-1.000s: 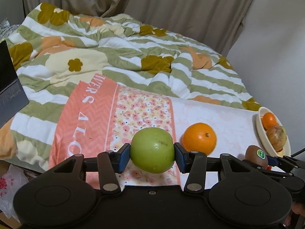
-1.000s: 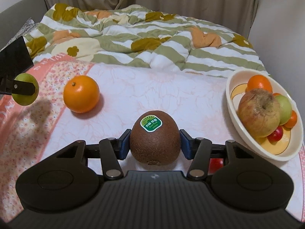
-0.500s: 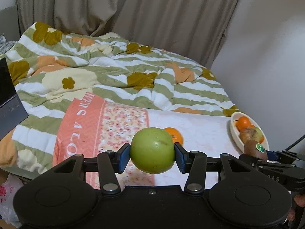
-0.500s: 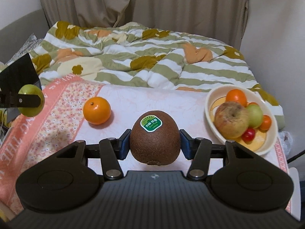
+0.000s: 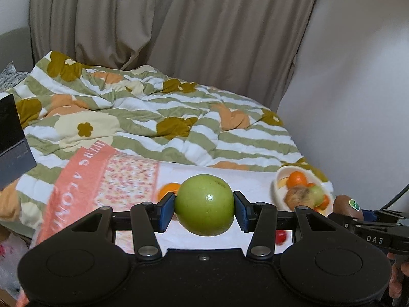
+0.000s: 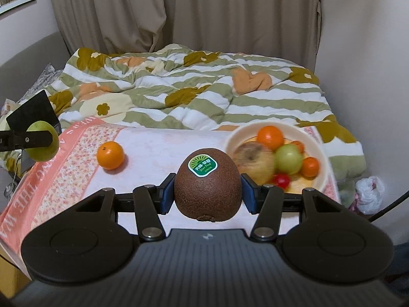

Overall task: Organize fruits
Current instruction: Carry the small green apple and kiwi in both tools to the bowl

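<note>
a green apple [image 5: 205,205] is pinched between the blue pads of the left claw [image 5: 204,207], held in the air above the pink floral cloth [image 5: 84,179] that is spread over the surface at the foot of the bed. a brown kiwi [image 6: 208,184] with a green sticker on top is clamped in the same way by the right claw [image 6: 208,192], stem end down. in the left wrist view the kiwi and the right claw are seen at 3 o'clock of the apple; in the right wrist view the apple and the left claw are seen at 9 o'clock, well apart from the kiwi. a single orange [image 6: 110,155] is left lying on the cloth at about 10 o'clock of the kiwi. a cream bowl [image 6: 322,163] is placed at 2 o'clock of the kiwi, near the cloth's right edge; a browned apple, a pale green fruit, two oranges and a small red fruit are piled in it, somewhat blurred. a small red fruit [image 5: 280,236] is glimpsed on the cloth behind the left claw's right finger. a striped flower-print duvet [image 6: 194,94] is bunched on the bed at 12 o'clock, backed by beige curtains [image 6: 184,12].
</note>
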